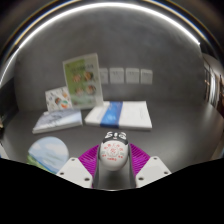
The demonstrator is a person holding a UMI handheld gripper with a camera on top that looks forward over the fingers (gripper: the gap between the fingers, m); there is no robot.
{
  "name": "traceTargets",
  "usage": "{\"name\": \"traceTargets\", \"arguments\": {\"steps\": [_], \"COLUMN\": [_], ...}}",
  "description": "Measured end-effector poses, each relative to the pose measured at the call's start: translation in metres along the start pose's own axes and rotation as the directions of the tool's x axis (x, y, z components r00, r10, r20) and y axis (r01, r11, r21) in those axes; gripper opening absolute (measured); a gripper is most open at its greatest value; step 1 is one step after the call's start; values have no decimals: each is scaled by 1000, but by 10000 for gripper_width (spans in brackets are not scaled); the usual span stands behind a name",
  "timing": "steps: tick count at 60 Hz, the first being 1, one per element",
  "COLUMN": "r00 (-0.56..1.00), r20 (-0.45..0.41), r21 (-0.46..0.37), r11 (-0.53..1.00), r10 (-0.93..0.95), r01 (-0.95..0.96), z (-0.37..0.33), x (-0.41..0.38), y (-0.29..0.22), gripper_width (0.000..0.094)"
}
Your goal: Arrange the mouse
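Note:
A white mouse point(112, 156) with small red markings on its top sits between my two fingers. The magenta pads point(88, 158) press against both of its sides. My gripper point(112, 160) is shut on the mouse and holds it above the grey table point(170, 140). The mouse's lower part is hidden by the gripper body.
A stack of flat books with a blue stripe point(120, 115) lies beyond the fingers. A leaflet point(82, 80) stands upright behind another booklet point(58, 120). A round pale disc point(48, 155) lies left of the fingers. Wall sockets point(125, 75) are on the back wall.

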State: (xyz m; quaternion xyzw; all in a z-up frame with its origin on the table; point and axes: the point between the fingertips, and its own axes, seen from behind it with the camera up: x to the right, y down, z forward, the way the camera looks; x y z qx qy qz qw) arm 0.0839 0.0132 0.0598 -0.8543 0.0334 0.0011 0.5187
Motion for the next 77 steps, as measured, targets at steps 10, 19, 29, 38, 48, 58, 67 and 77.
{"name": "traceTargets", "arguments": {"steps": [10, 19, 29, 38, 48, 58, 67, 77], "r00": [997, 985, 986, 987, 989, 984, 974, 968], "r20": [47, 139, 133, 95, 120, 152, 216, 250], "r21": [168, 92, -35, -117, -140, -144, -132, -126], "r11": [984, 992, 993, 983, 985, 983, 986, 992], "r10": [-60, -104, -104, -131, -83, -94, -75, 0], "r01": [52, 91, 110, 141, 99, 116, 105, 33], "z": [-66, -61, -19, 1, 6, -29, -83, -122], "x": [-124, -238, -266, -257, -257, -248, -225, -167], "y": [-66, -20, 51, 82, 85, 81, 81, 94], "gripper_width": [424, 424, 426, 427, 571, 836, 854, 858]}}
